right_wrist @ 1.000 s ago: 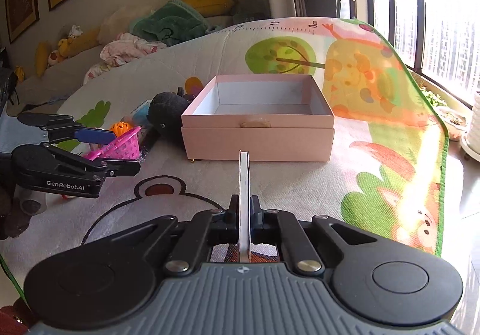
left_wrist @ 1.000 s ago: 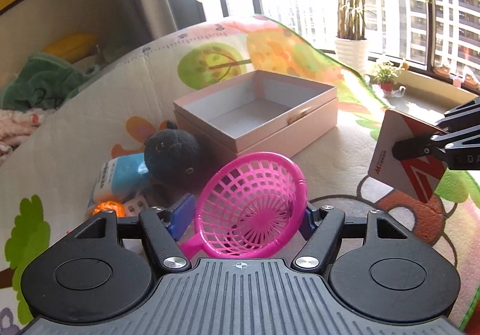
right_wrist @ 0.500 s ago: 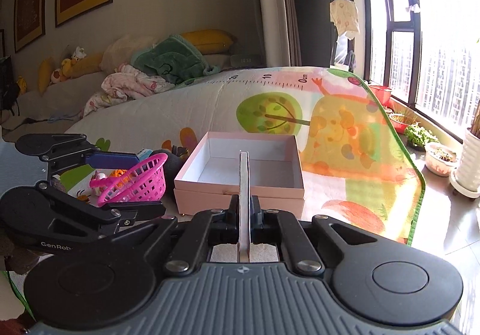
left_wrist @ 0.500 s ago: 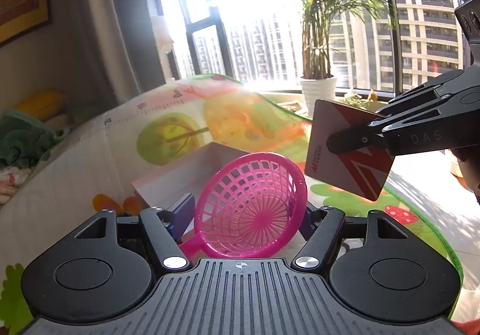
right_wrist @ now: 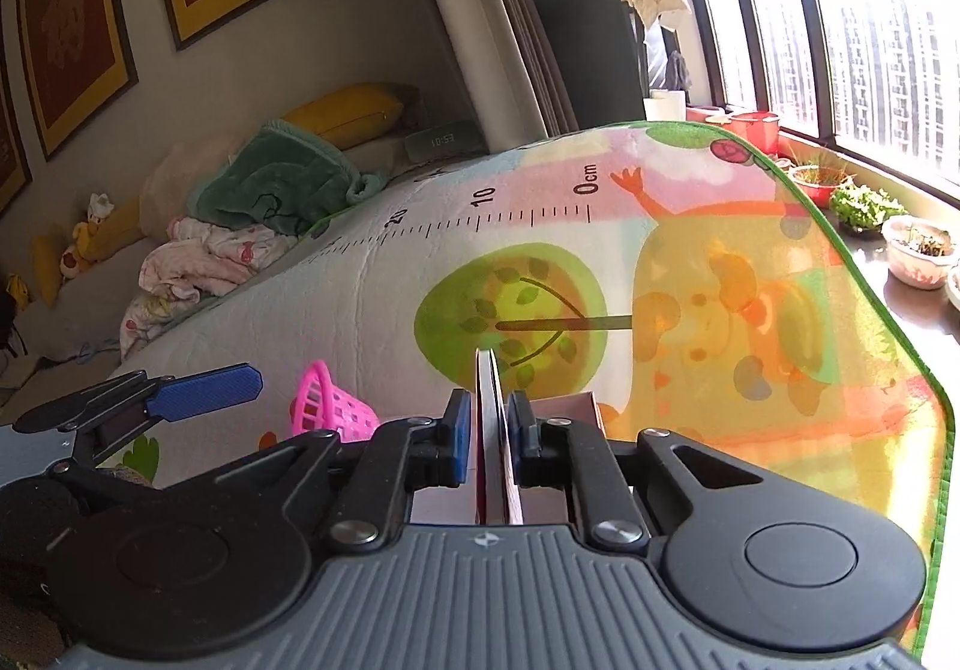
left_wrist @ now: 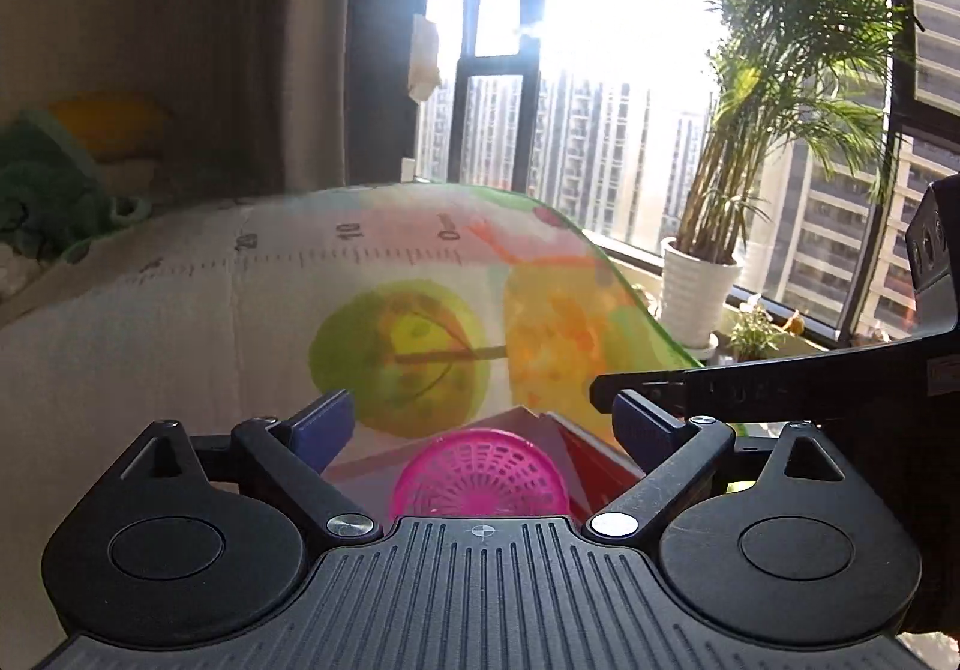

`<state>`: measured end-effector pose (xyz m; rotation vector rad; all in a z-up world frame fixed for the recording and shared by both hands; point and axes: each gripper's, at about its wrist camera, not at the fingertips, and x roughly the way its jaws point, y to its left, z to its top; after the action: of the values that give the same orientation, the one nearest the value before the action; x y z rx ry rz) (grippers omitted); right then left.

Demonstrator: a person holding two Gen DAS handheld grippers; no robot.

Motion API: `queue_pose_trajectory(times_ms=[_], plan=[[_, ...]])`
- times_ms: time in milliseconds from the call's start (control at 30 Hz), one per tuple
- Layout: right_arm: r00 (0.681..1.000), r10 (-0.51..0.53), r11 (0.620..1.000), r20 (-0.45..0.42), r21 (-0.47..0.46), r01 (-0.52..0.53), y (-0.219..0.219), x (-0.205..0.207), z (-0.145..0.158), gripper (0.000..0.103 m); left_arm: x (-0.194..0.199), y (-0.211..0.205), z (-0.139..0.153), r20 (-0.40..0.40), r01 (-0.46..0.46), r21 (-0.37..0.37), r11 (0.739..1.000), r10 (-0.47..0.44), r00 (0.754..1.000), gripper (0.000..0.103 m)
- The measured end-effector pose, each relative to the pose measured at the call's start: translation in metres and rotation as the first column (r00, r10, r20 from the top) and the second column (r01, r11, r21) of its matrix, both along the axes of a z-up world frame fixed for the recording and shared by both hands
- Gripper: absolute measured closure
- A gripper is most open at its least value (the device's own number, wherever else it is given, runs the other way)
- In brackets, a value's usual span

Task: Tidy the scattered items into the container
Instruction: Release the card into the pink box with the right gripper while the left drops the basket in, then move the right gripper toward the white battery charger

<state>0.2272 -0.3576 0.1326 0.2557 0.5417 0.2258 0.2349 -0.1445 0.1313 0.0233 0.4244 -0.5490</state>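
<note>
My left gripper (left_wrist: 483, 424) is open, its blue pads wide apart. The pink plastic basket (left_wrist: 480, 481) lies below it, free of the pads, over the pink box (left_wrist: 366, 469). The basket also shows in the right wrist view (right_wrist: 327, 409), beside the left gripper's blue pad (right_wrist: 204, 391). My right gripper (right_wrist: 487, 421) is shut on a thin red and white card (right_wrist: 492, 430), held edge-on above the box's corner (right_wrist: 585, 406). The card (left_wrist: 591, 457) and the right gripper's finger (left_wrist: 720, 385) show in the left wrist view.
A colourful play mat (right_wrist: 690, 280) with a ruler print covers the surface. Pillows and clothes (right_wrist: 264, 202) lie at the back left. A potted palm (left_wrist: 702, 292) and small pots (right_wrist: 918, 250) stand along the window sill at the right.
My left gripper has opened and let go of the pink basket, which now lies lower over the box. Both grippers have moved forward over the box and tilted up.
</note>
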Motion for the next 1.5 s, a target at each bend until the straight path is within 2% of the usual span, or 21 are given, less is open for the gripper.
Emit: queue_pose_trajectory(times_ms=[100,200,300,367,533,633,733,867,933,1033,1167,1267,1300,1333,1400,1500], plan=[[1.000,0.012,0.999,-0.023,0.050,-0.010,-0.005,0.004,-0.016,0.077,-0.002,0.026,-0.003,-0.007,-0.048,-0.002,0.999,0.048,0.999,0.006],[1.000,-0.006,0.999,-0.019,0.045,0.006,-0.007,-0.006,-0.027,0.066,-0.016,0.051,-0.010,-0.004,-0.088,0.037,0.995,0.089,0.996,0.005],[1.000,-0.016,1.000,-0.005,-0.023,0.016,-0.003,-0.021,-0.033,0.062,-0.039,0.070,-0.022,-0.007,-0.107,0.102,0.989,0.108,0.994,0.003],[1.000,-0.008,0.997,0.010,-0.080,0.009,0.005,-0.033,-0.035,0.053,-0.057,0.078,-0.033,-0.011,-0.099,0.145,0.984,0.101,0.995,0.003],[0.999,0.031,0.984,0.034,-0.179,-0.024,0.031,-0.055,-0.038,0.042,-0.115,0.089,-0.060,-0.004,-0.082,0.269,0.960,0.086,0.996,0.002],[0.998,0.056,0.982,0.021,-0.183,-0.051,0.048,-0.057,-0.036,0.035,-0.146,0.093,-0.073,0.029,-0.098,0.333,0.938,0.094,0.995,0.001],[0.997,0.079,0.984,0.008,-0.163,-0.077,0.064,-0.059,-0.034,0.031,-0.167,0.108,-0.086,0.002,-0.098,0.346,0.933,0.104,0.995,0.000],[0.995,0.099,0.973,0.001,-0.208,-0.097,0.089,-0.057,-0.034,0.030,-0.184,0.132,-0.095,-0.043,-0.138,0.312,0.940,0.160,0.986,0.000],[0.994,0.111,0.974,-0.023,-0.194,-0.113,0.098,-0.056,-0.035,0.030,-0.189,0.149,-0.097,-0.071,-0.170,0.277,0.946,0.196,0.978,0.000],[0.987,0.155,0.967,-0.033,-0.198,-0.158,0.115,-0.065,-0.037,0.030,-0.200,0.166,-0.102,-0.098,-0.189,0.264,0.946,0.221,0.970,0.000],[0.966,0.258,0.921,0.012,-0.306,-0.242,0.156,-0.095,-0.047,0.030,-0.205,0.180,-0.112,-0.125,-0.223,0.261,0.939,0.262,0.957,0.000],[0.938,0.346,0.864,0.037,-0.403,-0.303,0.194,-0.115,-0.058,0.031,-0.206,0.190,-0.116,-0.132,-0.284,0.226,0.932,0.318,0.939,0.000],[0.930,0.366,0.847,0.037,-0.428,-0.316,0.205,-0.118,-0.062,0.034,-0.206,0.192,-0.117,-0.129,-0.305,0.216,0.927,0.337,0.933,0.000],[0.921,0.388,0.829,0.031,-0.448,-0.334,0.218,-0.120,-0.067,0.049,-0.206,0.194,-0.118,-0.122,-0.333,0.208,0.920,0.362,0.924,0.000],[0.906,0.423,0.804,-0.012,-0.457,-0.381,0.238,-0.118,-0.074,0.064,-0.206,0.197,-0.120,-0.114,-0.368,0.196,0.909,0.394,0.912,0.000],[0.888,0.456,0.790,-0.058,-0.432,-0.434,0.261,-0.113,-0.085,0.064,-0.207,0.202,-0.121,-0.127,-0.377,0.166,0.911,0.399,0.908,0.000]])
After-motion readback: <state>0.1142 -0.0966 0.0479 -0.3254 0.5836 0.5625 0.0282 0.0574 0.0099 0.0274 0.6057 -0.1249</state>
